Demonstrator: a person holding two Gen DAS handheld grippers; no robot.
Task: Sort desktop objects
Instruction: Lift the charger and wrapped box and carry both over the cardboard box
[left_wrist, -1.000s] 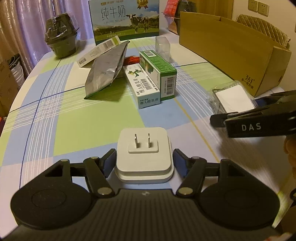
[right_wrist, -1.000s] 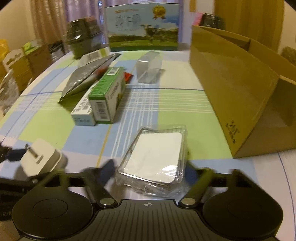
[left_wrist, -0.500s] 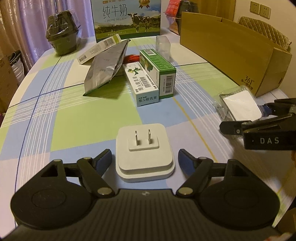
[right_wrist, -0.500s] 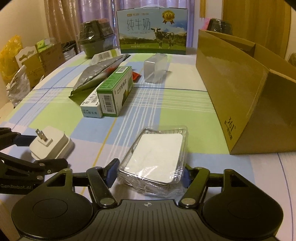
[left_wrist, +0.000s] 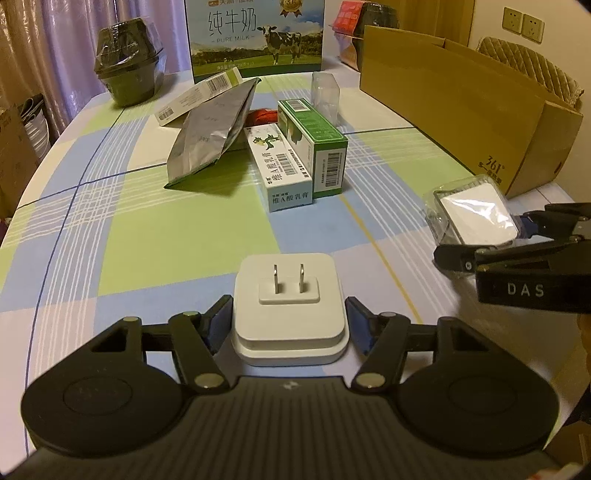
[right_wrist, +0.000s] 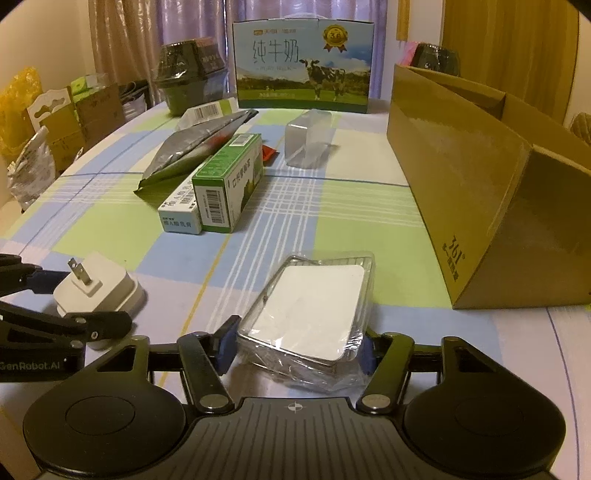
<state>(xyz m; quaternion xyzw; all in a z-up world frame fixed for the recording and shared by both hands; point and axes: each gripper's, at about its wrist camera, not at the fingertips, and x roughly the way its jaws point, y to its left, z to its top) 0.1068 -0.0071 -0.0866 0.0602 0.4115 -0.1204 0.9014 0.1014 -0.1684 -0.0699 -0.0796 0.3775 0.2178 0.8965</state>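
Since half a second earlier, the left gripper (left_wrist: 290, 319) has been closed onto the white charger (left_wrist: 290, 295) and the right gripper (right_wrist: 295, 345) onto the wrapped tin (right_wrist: 310, 314), so both are judged ready for carrying to the cardboard box (right_wrist: 480, 184).

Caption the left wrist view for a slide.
Left gripper closed on a white plug adapter over the checked tablecloth, right gripper holding a wrapped case nearby.

White charger (left_wrist: 290, 306) on blue-green plaid tablecloth (left_wrist: 147, 236)

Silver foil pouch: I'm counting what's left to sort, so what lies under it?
The silver foil pouch leans on a white barcoded box, with a red packet poking out beside it. Anything further beneath is hidden.
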